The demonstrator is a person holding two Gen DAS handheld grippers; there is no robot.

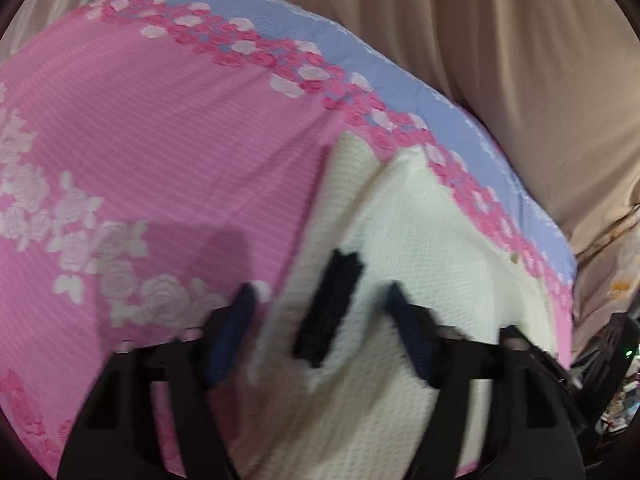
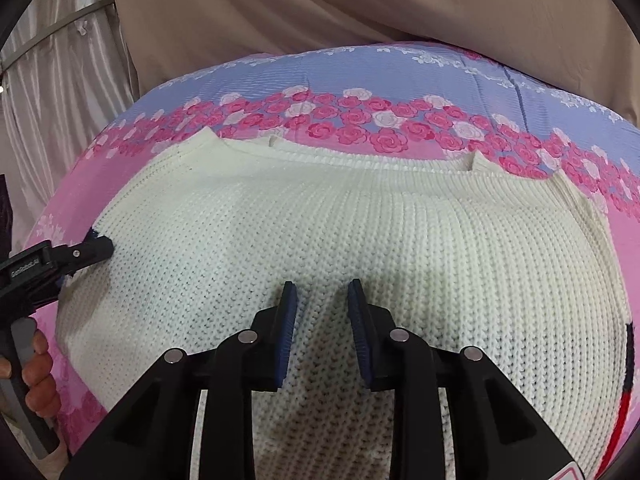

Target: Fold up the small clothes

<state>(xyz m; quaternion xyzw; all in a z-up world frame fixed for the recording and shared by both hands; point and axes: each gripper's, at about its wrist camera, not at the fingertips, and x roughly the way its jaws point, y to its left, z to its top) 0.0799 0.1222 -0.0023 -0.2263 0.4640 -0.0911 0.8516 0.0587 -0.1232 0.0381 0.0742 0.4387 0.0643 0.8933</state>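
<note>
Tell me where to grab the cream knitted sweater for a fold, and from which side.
Pinch the cream knitted sweater at its left side edge, coming in from the left over the pink floral bedspread. It lies flat, so only its edges offer a liftable lip.

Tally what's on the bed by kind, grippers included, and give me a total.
Sweater: 1
Bedspread: 1
Grippers: 2, left gripper and right gripper
Total: 4

Chunky cream knit sweater (image 2: 340, 224), matt ribbed floral cloth bedcover (image 2: 360, 76), smooth beige curtain cloth (image 2: 320, 4)
</note>
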